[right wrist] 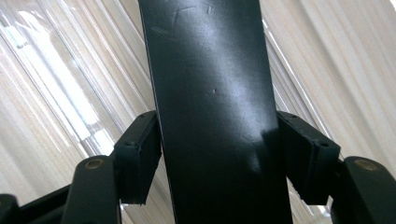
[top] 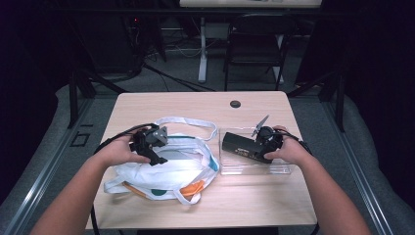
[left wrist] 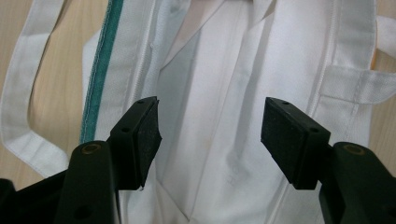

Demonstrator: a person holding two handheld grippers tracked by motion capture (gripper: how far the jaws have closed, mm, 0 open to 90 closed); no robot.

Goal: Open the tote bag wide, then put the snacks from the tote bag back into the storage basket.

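Note:
A white cloth tote bag (top: 166, 169) with a green seam lies flat on the left half of the wooden table (top: 195, 105). My left gripper (top: 154, 147) hovers over it, open, with only bag fabric (left wrist: 224, 70) showing between the pads (left wrist: 144, 135). On the right, a long black box (top: 242, 146) rests in a clear plastic tray (top: 244, 167). My right gripper (top: 255, 147) straddles the box's near end. In the right gripper view the box (right wrist: 210, 70) runs up between the pads (right wrist: 140, 154), which stand right beside its sides, not clearly pressing.
The bag's loose handle (top: 195, 122) loops toward the tray. Orange (top: 192, 187) and green (top: 157, 193) shapes show through the bag's near end. A dark grommet (top: 235, 104) sits in the tabletop at the back. A folding chair (top: 257, 44) stands behind the table.

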